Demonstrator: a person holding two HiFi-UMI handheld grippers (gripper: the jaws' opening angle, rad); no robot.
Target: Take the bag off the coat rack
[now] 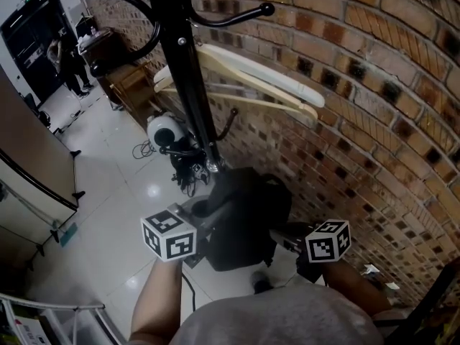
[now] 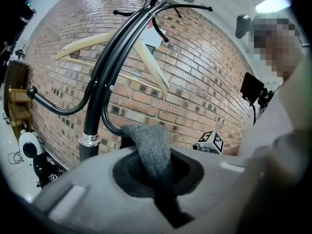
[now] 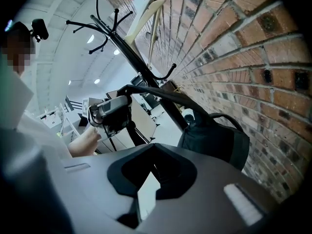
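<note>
Brick wall (image 1: 374, 121) and pale tiled floor (image 1: 108, 214) frame the scene as we stand over a black coat rack (image 1: 183, 70), wooden hangers (image 1: 251, 74) slung across its upper arms. Low on the pole, close to the wall, hangs the dark bag (image 1: 244, 221), its body sagging below a lower hook (image 2: 108, 128).

From that hook a grey woven strap (image 2: 151, 147) runs down into our left gripper (image 2: 155, 174), whose jaws are pressed together on it. Our right gripper (image 3: 146, 189) is slightly spread with nothing between its jaws, only floor showing through the gap; it points at the bag from just beside it.

We judge the bag soft and floppy, likely to swing and fold once free. How heavy it is we cannot tell from its slump. The strap looks like the best hold, being rough cloth that should not slip. We would lift it up and clear of the hook's tip, with the free gripper ready to steady the bag's body from below.
</note>
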